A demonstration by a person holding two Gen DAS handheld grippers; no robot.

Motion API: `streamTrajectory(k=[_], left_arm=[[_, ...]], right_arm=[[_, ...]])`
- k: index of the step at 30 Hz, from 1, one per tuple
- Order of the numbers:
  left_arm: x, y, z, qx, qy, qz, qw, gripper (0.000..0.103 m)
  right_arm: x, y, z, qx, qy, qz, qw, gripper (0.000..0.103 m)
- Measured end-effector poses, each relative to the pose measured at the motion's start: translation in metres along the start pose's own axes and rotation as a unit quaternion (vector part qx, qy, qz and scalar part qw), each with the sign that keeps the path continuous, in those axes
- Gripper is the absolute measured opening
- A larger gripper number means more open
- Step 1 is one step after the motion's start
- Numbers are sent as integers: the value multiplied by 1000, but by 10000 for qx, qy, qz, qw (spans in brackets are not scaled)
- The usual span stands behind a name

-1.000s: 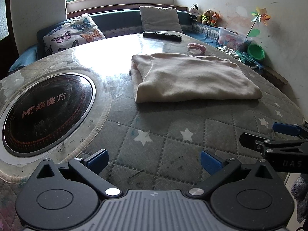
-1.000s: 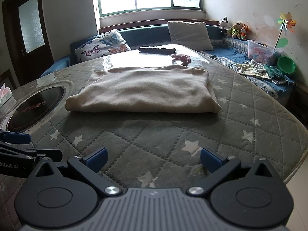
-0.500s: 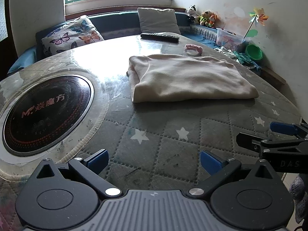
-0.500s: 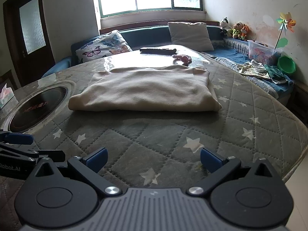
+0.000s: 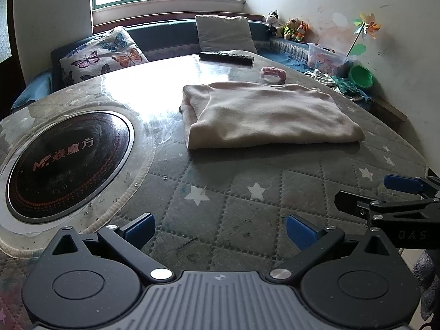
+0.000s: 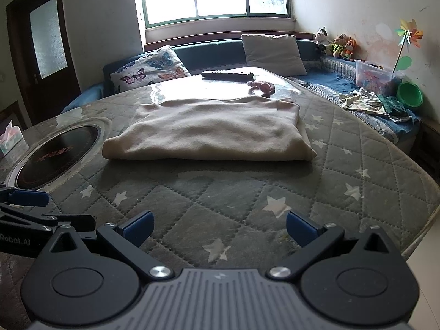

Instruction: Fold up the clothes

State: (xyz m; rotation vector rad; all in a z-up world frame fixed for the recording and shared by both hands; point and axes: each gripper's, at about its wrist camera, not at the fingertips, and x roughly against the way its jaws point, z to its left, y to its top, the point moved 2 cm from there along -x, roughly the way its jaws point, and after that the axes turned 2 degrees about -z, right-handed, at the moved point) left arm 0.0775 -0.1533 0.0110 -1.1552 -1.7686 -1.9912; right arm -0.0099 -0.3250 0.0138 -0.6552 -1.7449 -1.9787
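A cream garment (image 5: 264, 115) lies folded into a flat rectangle on the quilted star-patterned table cover (image 5: 247, 200); the right wrist view shows the same garment (image 6: 211, 130) straight ahead. My left gripper (image 5: 220, 227) hovers near the table's front edge, open, with nothing between its blue pads. My right gripper (image 6: 218, 225) is also open and empty, well short of the garment. Each gripper shows at the side of the other's view.
A round black hotplate (image 5: 63, 162) is set into the table at the left. A remote control (image 5: 227, 56) and a small pink item (image 5: 273, 72) lie beyond the garment. Cushions (image 6: 272, 51) and loose clothes (image 6: 374, 103) sit on the bench behind.
Both grippers have drawn back slightly from the folded garment, which now looks a little farther away. The garment has not moved and both grippers stay open.
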Motion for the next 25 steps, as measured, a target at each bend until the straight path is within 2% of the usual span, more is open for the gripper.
streamTrajectory(k=[25], left_arm=[[10,-2,-9,-171,-23,-131,9998,103]], right_arm=[[11,0,1,-5,18,-117,9999,103]])
